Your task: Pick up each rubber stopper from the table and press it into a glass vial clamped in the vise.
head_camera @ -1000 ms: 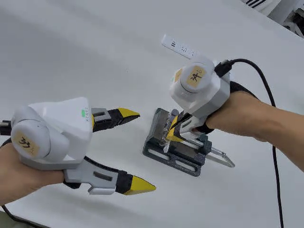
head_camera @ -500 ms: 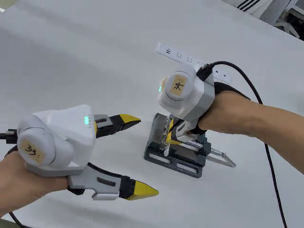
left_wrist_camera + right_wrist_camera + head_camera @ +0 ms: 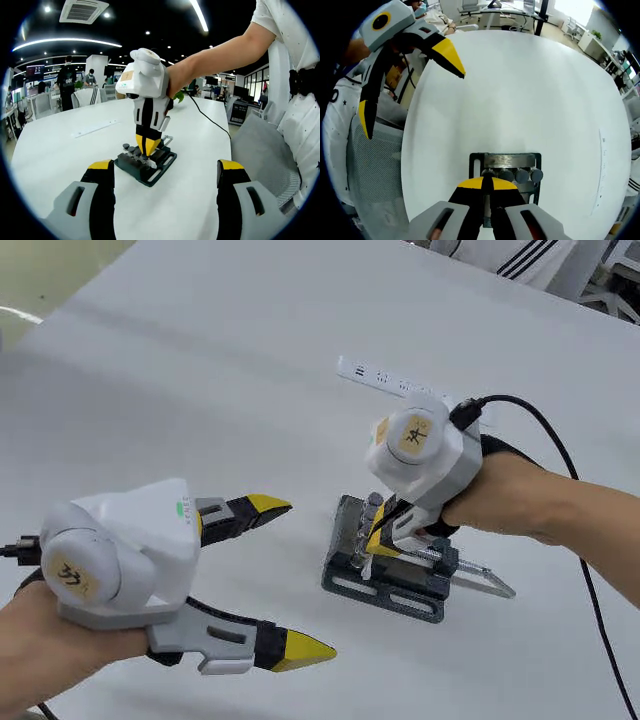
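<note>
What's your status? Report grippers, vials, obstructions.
Left gripper open, beside the vise. Right gripper shut, tips down at the vials. Power strip lies beyond, apart.

table (image 3: pixel 200 390): we see a smooth white top, matt with a soft sheen.
vise (image 3: pixel 385 592): we take the body for dark grey metal, matt and faintly grainy; its screw (image 3: pixel 488 580) is bare bright metal.
stoppers (image 3: pixel 522 175): we see dull grey tops that look rubbery.
left gripper (image 3: pixel 305 577): we see a smooth white plastic shell with a light gloss, and matt black jaws with glossy yellow tips.
right gripper (image 3: pixel 375 538): we see the same plastics, plus a tan sticker (image 3: pixel 415 433) that looks like paper.
cable (image 3: pixel 555 440): we see a smooth black sheath.
power strip (image 3: pixel 385 380): we see plain white plastic.
glove (image 3: pixel 498 448): we see matt black cloth.
chair (image 3: pixel 272 160): we see grey woven mesh.
</note>
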The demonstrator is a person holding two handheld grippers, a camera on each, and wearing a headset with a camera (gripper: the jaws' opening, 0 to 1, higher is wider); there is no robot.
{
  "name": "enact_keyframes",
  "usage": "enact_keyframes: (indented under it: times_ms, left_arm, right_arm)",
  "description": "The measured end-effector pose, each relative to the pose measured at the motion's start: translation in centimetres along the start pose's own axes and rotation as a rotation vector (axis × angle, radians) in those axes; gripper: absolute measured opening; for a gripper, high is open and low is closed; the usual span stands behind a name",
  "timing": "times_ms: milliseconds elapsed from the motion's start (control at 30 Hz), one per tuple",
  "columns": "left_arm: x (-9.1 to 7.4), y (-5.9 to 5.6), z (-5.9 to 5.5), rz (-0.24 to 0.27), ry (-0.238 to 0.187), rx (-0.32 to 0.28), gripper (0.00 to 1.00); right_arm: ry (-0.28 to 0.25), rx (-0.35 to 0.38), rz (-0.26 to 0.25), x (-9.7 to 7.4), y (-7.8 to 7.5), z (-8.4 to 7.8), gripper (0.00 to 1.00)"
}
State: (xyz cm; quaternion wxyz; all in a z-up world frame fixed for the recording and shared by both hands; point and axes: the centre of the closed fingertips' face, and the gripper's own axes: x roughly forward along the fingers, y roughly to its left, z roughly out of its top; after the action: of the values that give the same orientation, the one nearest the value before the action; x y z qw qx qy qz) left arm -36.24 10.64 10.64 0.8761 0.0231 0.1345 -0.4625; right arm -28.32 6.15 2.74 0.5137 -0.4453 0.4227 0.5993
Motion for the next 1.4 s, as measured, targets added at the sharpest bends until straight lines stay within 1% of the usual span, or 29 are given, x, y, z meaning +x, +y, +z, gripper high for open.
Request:
enact_keyframes:
  times_ms: [100,167,200,267,367,433,600,733,833,900,967,1033,1167,1200,1300,1333,1367,1400]
  left_arm:
    - [-0.1,0.0,0.0,0.006,0.004,-0.001,0.83]
    - [-0.2,-0.1,0.0,0.007,0.006,-0.002,0.83]
    - [-0.2,-0.1,0.0,0.008,0.009,0.0,0.83]
    - [-0.3,-0.1,-0.1,0.007,0.012,0.003,0.83]
    - [-0.3,-0.1,-0.1,0.008,0.016,0.008,0.84]
    - [-0.3,-0.1,0.0,0.009,0.017,0.009,0.84]
    - [-0.4,-0.1,-0.2,0.009,0.027,0.012,0.86]
    - [-0.4,-0.1,-0.6,0.01,0.034,0.006,0.87]
    - [-0.4,0.0,-0.8,0.017,0.036,0.001,0.9]
    - [-0.4,0.1,-1.2,0.017,0.052,0.008,0.91]
    - [-0.3,0.2,-1.5,0.018,0.063,0.014,0.92]
    - [-0.3,0.4,-1.7,0.018,0.072,0.014,0.93]
    - [-0.4,1.1,-1.8,0.03,0.081,0.01,0.94]
    - [-0.4,1.3,-2.0,0.033,0.09,0.012,0.95]
    - [-0.5,1.5,-2.2,0.034,0.107,0.016,0.95]
    - [-0.5,1.5,-2.2,0.035,0.111,0.019,0.96]
    - [-0.5,1.6,-2.2,0.034,0.115,0.02,0.96]
    - [-0.5,1.6,-2.2,0.033,0.116,0.02,0.97]
  right_arm:
    - [-0.048,0.023,-0.021,-0.7,0.0,0.5,0.0]
    - [-0.064,0.032,-0.028,-1.2,0.2,0.3,0.0]
    - [-0.072,0.037,-0.036,-1.3,-0.1,0.3,0.0]
    - [-0.093,0.05,-0.045,-1.7,-0.2,0.2,0.02]
    - [-0.131,0.079,-0.064,-2.6,0.1,0.0,0.03]
    - [-0.167,0.11,-0.075,-3.1,0.2,-0.3,0.05]
    - [-0.234,0.174,-0.11,-4.2,0.7,-1.7,0.1]
    - [-0.297,0.245,-0.14,-5.0,1.3,-3.0,0.14]
    - [-0.326,0.268,-0.158,-5.4,1.9,-4.1,0.15]
    - [-0.363,0.288,-0.172,-5.7,2.3,-4.7,0.17]
    - [-0.397,0.329,-0.176,-5.9,2.8,-5.1,0.21]
    - [-0.416,0.34,-0.184,-6.0,3.1,-5.6,0.25]
    - [-0.465,0.38,-0.194,-5.9,4.2,-6.7,0.34]
    - [-0.49,0.392,-0.201,-5.9,4.4,-6.9,0.35]
    - [-0.528,0.449,-0.195,-5.7,5.0,-7.7,0.39]
    - [-0.543,0.447,-0.201,-5.8,5.2,-7.8,0.4]
    - [-0.566,0.467,-0.206,-5.9,5.3,-7.9,0.41]
    - [-0.578,0.486,-0.204,-5.9,5.5,-8.1,0.42]
